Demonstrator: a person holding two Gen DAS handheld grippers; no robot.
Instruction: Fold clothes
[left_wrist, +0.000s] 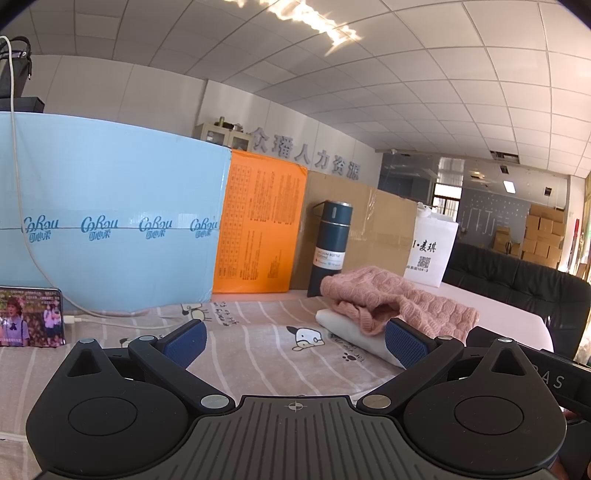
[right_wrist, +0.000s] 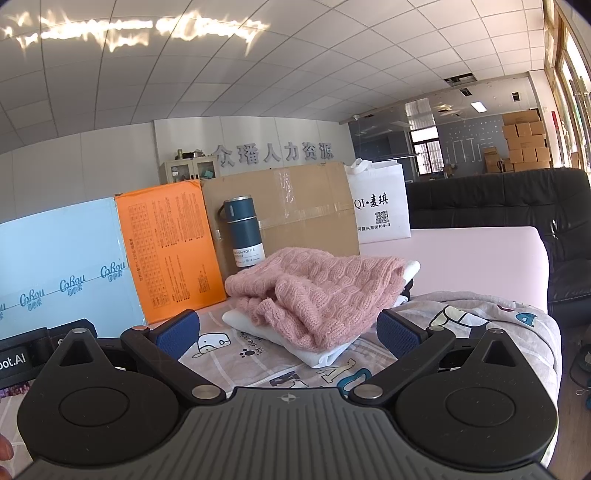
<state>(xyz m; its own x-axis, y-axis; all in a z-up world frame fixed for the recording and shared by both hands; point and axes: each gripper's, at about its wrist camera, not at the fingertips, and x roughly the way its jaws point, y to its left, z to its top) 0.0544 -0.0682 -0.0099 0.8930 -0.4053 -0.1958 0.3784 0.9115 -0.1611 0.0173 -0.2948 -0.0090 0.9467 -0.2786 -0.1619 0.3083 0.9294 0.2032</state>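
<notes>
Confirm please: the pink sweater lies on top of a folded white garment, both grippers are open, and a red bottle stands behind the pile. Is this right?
One detail is wrong: the bottle is dark blue, not red, as the right wrist view shows. The rest holds: the pink sweater lies on the white garment, and the left gripper and right gripper are open.

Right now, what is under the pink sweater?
The pink sweater lies on a folded white garment, whose edges stick out in front and behind. Whether anything else lies between them is hidden.

Left gripper (left_wrist: 295, 345) and right gripper (right_wrist: 286, 334) (both level) hold jaws wide apart.
</notes>
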